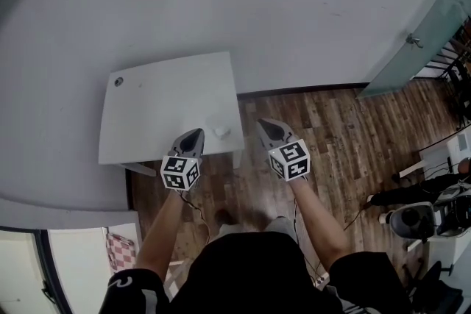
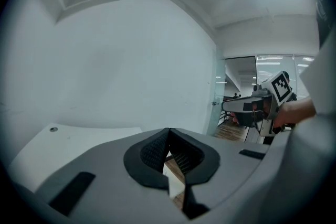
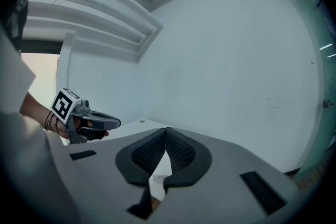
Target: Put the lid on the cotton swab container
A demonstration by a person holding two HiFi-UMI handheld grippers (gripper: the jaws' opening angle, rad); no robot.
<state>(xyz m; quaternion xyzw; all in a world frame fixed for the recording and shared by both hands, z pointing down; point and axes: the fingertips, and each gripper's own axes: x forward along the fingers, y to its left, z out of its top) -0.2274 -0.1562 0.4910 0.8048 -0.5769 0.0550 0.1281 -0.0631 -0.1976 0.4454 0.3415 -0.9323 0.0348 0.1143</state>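
A small white object [image 1: 221, 132] lies near the front right edge of the white table [image 1: 162, 103]. It is too small to tell whether it is the cotton swab container or its lid. My left gripper [image 1: 193, 137] hovers over the table's front edge just left of it, jaws shut and empty. My right gripper [image 1: 266, 126] is to its right, beyond the table's edge and above the floor, also shut and empty. In the left gripper view the pads [image 2: 157, 150] meet at the tip of the left gripper [image 2: 169, 130]. The right gripper [image 3: 166, 130] also shows its ribbed pads closed.
A white wall stands behind the table, and a grommet hole [image 1: 118, 81] sits at its far left corner. Wooden floor [image 1: 331, 129] spreads to the right, with a glass door [image 1: 427, 33] and office gear [image 1: 416, 220] at the far right. A red checked cloth [image 1: 121, 250] lies lower left.
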